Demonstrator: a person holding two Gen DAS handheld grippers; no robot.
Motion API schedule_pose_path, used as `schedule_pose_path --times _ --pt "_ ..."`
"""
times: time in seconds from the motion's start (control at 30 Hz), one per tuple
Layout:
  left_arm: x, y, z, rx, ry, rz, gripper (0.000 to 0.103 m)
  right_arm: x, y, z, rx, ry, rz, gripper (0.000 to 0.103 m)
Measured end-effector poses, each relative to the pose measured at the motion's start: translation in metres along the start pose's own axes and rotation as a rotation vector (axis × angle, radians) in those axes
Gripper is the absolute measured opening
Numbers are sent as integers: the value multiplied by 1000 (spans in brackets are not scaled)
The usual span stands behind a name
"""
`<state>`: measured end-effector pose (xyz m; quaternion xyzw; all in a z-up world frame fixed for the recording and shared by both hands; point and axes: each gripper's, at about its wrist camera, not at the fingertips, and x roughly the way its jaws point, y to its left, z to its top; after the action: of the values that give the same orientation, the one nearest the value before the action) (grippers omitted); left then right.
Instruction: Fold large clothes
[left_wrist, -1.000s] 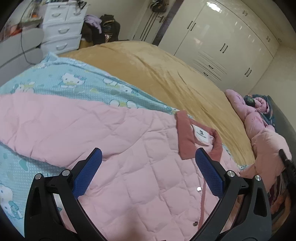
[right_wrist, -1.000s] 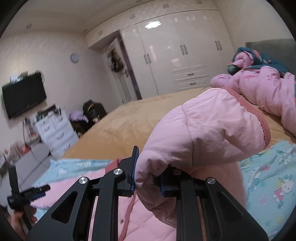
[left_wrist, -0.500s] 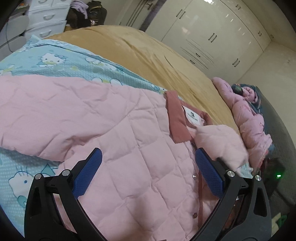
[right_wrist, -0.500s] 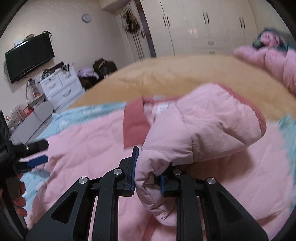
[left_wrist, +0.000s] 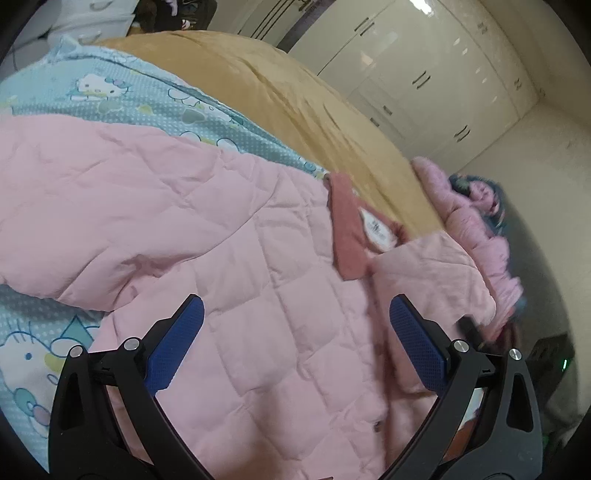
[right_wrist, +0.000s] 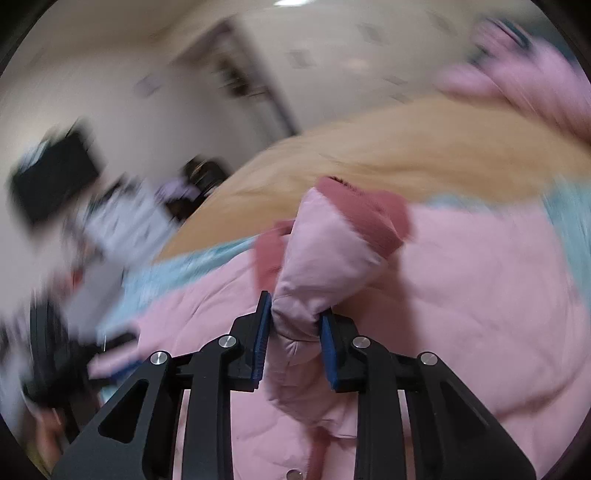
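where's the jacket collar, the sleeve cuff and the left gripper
collar (left_wrist: 349, 229), left wrist view, on the dark pink band beside the label
cuff (right_wrist: 373, 218), right wrist view, on the dark pink ribbed end of the held sleeve
left gripper (left_wrist: 295, 339), left wrist view, midway between the open blue pads

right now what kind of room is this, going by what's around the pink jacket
Most likely a home bedroom. The pink jacket lies on a wide bed with a tan cover and a cartoon-print blue sheet, and a wall of tall white wardrobe doors stands beyond the bed.
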<state>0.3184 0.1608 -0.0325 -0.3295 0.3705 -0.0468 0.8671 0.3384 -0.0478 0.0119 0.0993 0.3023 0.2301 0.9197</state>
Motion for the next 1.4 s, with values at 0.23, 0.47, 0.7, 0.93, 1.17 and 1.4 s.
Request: schedule_pose_path --times 0.23,0.47,0.7,0.93,1.17,1.4 --pt "-1 13 4 -88 5 -131 94 45 76 -28 -278 190 31 18" --pt "22 14 -2 -97 77 -183 94 33 88 -57 -346 287 29 50" --pt "46 2 -13 -23 128 -166 94 4 67 -52 -447 208 -287 73" --pt "65 -13 -26 115 138 -53 52 -6 28 -49 -426 204 -383 73" --pt "43 -11 -18 137 40 -69 7 -10 16 -46 -410 195 -397 73" --pt "18 -12 -8 168 -21 -23 7 -7 3 -43 -392 195 -435 73"
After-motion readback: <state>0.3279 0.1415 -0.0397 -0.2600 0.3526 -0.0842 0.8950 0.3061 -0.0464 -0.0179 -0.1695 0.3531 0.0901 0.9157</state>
